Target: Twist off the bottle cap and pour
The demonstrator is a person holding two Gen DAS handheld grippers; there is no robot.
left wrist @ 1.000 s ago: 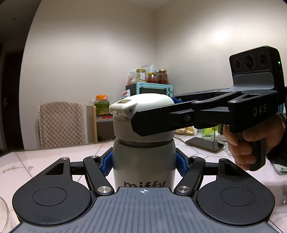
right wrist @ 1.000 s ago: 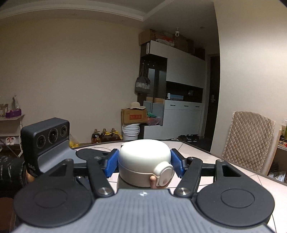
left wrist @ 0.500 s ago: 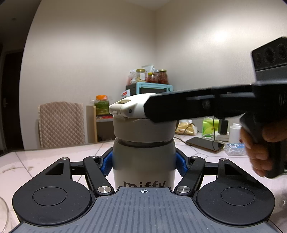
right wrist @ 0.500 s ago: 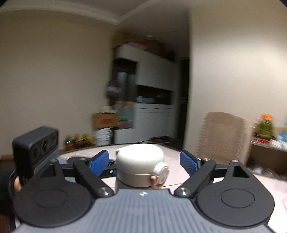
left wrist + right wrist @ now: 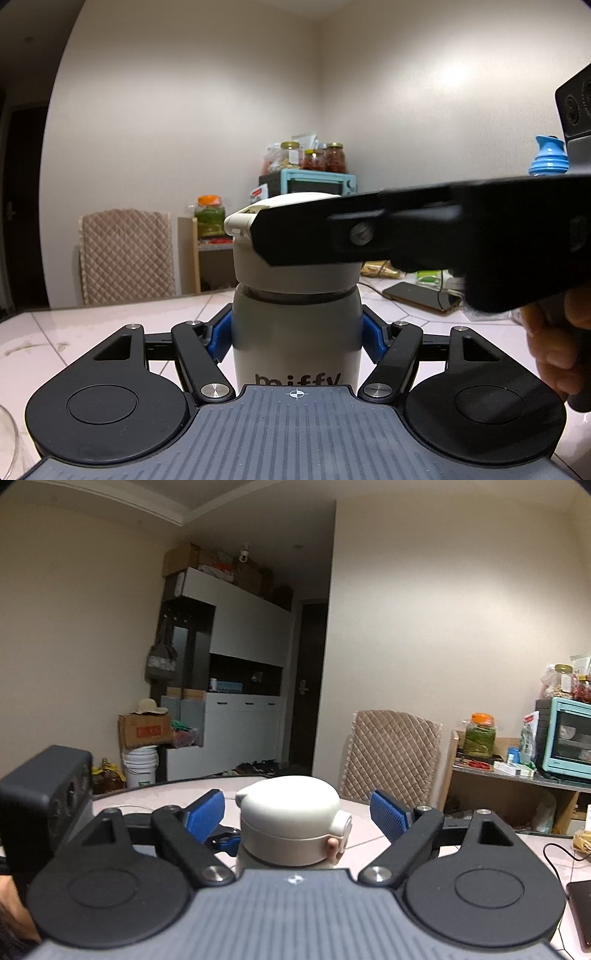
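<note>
Bottle (image 5: 295, 332) upright on the tiled table (image 5: 92, 325), pinched at mid-body by the left gripper (image 5: 296, 338). Cap (image 5: 291, 812) on, seated at the neck. Right gripper (image 5: 297, 814) straddles the cap, pads spread and clear on both sides; its jaws have just been opening. Risks: re-closing off-centre catches the cap's side button, so the pads slip; a hard twist could spin the bottle in the left pinch.
</note>
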